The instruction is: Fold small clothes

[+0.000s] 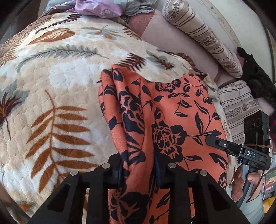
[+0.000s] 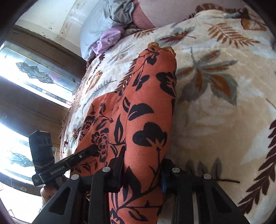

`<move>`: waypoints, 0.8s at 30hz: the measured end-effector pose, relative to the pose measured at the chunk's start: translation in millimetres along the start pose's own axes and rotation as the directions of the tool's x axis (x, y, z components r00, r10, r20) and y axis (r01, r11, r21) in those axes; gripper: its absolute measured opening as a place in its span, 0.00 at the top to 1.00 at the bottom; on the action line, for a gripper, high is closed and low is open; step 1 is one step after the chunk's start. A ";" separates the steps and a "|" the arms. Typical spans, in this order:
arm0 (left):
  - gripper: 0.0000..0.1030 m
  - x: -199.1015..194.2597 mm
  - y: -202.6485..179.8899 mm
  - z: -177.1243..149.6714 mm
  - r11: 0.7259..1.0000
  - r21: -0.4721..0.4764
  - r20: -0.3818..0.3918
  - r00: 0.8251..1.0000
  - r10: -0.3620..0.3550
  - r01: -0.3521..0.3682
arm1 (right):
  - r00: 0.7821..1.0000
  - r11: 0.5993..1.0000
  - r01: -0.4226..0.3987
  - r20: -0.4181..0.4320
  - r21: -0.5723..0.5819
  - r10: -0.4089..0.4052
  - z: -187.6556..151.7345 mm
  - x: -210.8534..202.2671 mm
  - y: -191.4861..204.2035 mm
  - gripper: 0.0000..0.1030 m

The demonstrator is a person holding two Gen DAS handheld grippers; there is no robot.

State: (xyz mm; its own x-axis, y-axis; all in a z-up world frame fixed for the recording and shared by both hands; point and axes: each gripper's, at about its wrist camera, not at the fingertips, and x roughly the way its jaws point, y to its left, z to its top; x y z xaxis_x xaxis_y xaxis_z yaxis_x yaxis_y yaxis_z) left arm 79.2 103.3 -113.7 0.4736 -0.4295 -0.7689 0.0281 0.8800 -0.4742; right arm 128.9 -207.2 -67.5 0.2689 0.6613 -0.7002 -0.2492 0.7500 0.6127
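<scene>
left gripper: pinched down on a bunched edge of the orange floral garment, cloth squeezed between the pads

right gripper: same deal, clamped on another gathered bit of it

garment: draped over the leaf-print blanket, partly lifted

progress: looks early, both ends grabbed, no neat fold yet

left to do: bring the edges together, flatten

background: crumpled clothes probably still waiting
</scene>
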 end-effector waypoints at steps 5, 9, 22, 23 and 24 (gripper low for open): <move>0.72 5.3 -62.2 30.0 0.994 0.097 0.072 0.996 -0.058 0.051 | 0.992 1.000 0.027 0.123 -0.004 -0.026 27.8 -58.1 -20.9 0.68; 0.68 42.5 -102.9 52.2 0.987 0.143 0.055 0.995 -0.079 0.071 | 0.979 0.997 0.022 0.198 0.074 -0.037 47.0 -83.8 -70.5 0.68; 0.34 64.6 -92.0 21.1 0.987 0.138 -0.025 0.996 0.090 -0.086 | 0.951 0.968 0.074 0.275 0.241 -0.141 21.5 -105.9 -132.1 0.39; 0.34 62.6 -94.3 18.5 0.985 0.151 -0.023 0.996 0.085 -0.080 | 0.947 0.973 0.061 0.296 0.224 -0.127 26.0 -108.7 -123.3 0.38; 0.34 62.9 -95.8 15.0 0.983 0.163 -0.027 0.996 0.088 -0.082 | 0.944 0.978 0.042 0.312 0.206 -0.107 27.8 -110.0 -117.4 0.36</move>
State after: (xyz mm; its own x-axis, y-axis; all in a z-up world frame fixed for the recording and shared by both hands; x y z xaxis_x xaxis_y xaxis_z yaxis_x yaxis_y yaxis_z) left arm 119.5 -5.0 -110.2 0.4505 -0.3560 -0.8187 0.1322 0.9335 -0.3332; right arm 154.4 -367.7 -52.2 0.5709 0.5472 -0.6121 -0.0403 0.7633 0.6448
